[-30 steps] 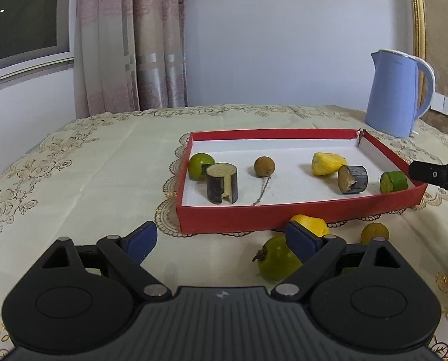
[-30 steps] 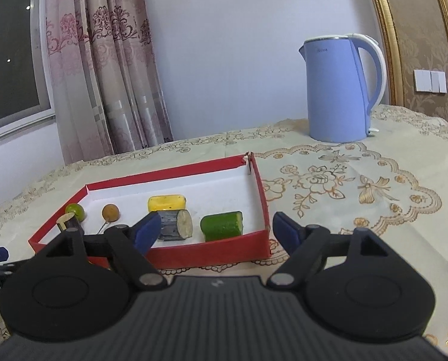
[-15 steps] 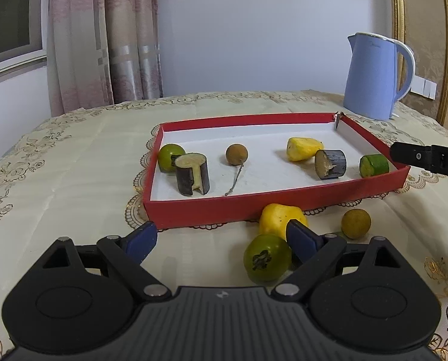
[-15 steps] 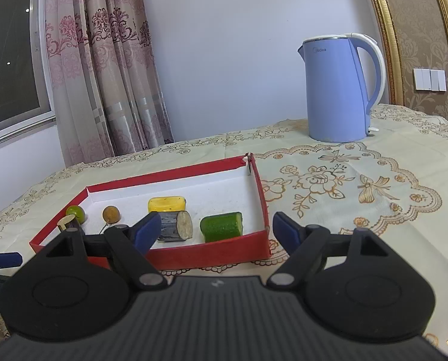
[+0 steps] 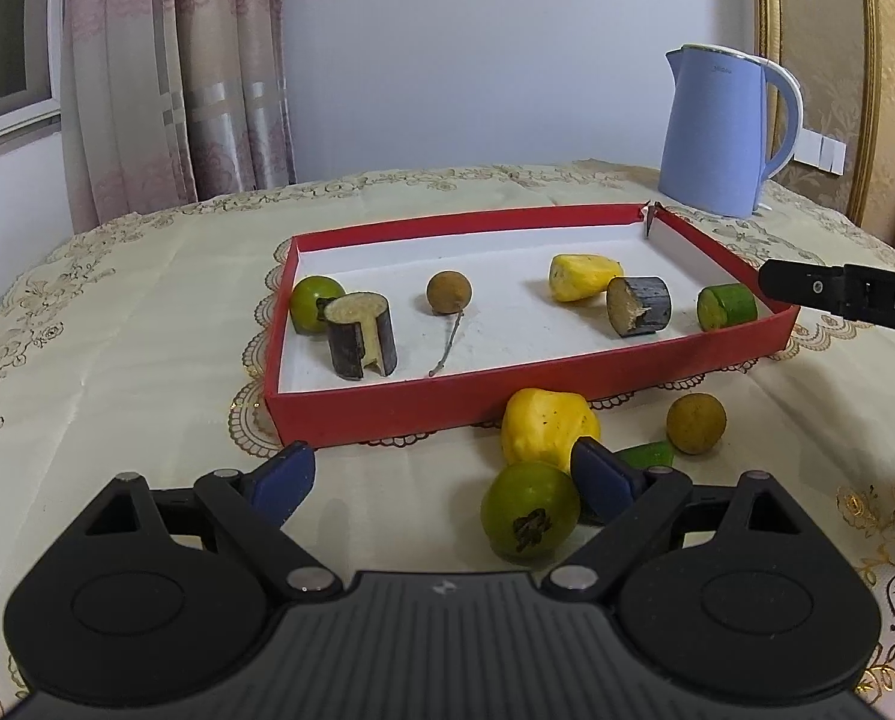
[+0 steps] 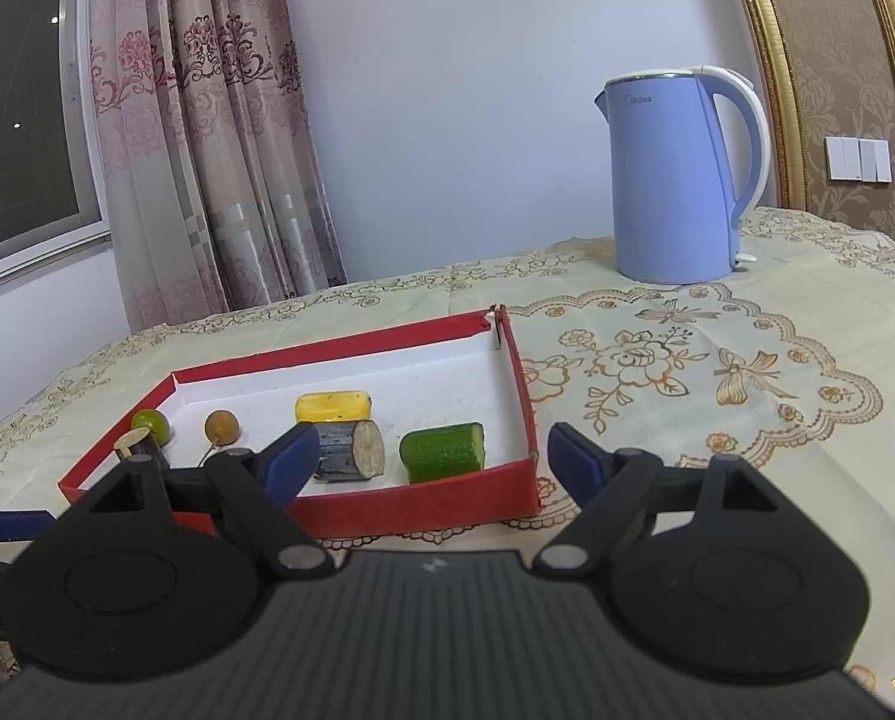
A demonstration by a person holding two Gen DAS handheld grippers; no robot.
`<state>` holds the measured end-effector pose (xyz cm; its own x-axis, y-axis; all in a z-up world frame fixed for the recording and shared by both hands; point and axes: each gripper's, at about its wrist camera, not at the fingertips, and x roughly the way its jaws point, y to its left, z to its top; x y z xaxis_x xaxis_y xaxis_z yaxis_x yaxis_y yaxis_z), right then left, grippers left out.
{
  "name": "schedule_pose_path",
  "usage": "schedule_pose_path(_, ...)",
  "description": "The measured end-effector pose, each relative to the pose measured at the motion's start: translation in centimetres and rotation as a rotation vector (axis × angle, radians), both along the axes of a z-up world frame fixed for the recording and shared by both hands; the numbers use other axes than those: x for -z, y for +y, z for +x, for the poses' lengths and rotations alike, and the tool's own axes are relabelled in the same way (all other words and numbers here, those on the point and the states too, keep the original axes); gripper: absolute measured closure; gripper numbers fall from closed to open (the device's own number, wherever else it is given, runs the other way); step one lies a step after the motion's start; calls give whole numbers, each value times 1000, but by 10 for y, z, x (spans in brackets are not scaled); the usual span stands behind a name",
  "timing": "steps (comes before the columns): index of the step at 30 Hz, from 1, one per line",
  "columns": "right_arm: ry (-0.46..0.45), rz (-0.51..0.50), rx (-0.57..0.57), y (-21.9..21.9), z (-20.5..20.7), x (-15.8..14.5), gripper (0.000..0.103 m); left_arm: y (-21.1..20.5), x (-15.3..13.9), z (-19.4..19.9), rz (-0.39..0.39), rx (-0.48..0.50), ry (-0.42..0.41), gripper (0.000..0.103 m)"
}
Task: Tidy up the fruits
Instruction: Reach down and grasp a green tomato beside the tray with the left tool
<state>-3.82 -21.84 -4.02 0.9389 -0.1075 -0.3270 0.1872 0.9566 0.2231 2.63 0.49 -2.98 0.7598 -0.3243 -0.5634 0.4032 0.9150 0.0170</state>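
Note:
A red tray (image 5: pixel 567 372) with a white floor holds several pieces: a green fruit (image 5: pixel 315 309), a dark cut stub (image 5: pixel 360 342), a brown longan (image 5: pixel 449 294), a yellow piece (image 5: pixel 585 276) and a cucumber piece (image 5: pixel 726 307). In front of it, on the cloth, lie a yellow fruit (image 5: pixel 546 426), a green round fruit (image 5: pixel 528 513) and a tan round fruit (image 5: pixel 695 423). My left gripper (image 5: pixel 441 474) is closing; the green round fruit sits just inside its right finger, unpressed. My right gripper (image 6: pixel 434 459) is opening near the tray's right end (image 6: pixel 447 510), with nothing between its fingers.
A blue kettle (image 5: pixel 723 132) stands behind the tray's far right corner, also in the right wrist view as the kettle (image 6: pixel 675 180). A small green piece (image 5: pixel 645 453) lies partly hidden behind my left gripper's right finger. Curtains and a wall lie beyond the table's far edge.
The left gripper has swung right and tilted down, so the loose fruits show more fully and the green round fruit lies inside its right finger. The right wrist view is almost unchanged.

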Motion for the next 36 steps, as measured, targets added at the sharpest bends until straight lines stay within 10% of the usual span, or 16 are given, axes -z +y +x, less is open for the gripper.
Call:
schedule_pose_path(7, 0, 1, 1, 0, 0, -1, 20, 4, -7, -7, -13, 28, -7, 44)
schedule_pose_path(27, -2, 3, 0, 0, 1, 1, 20, 2, -4, -11, 19, 100, 23, 39)
schedule_pose_path(36, -3, 5, 1, -1, 0, 1, 18, 7, -8, -6, -26, 174, 75, 67)
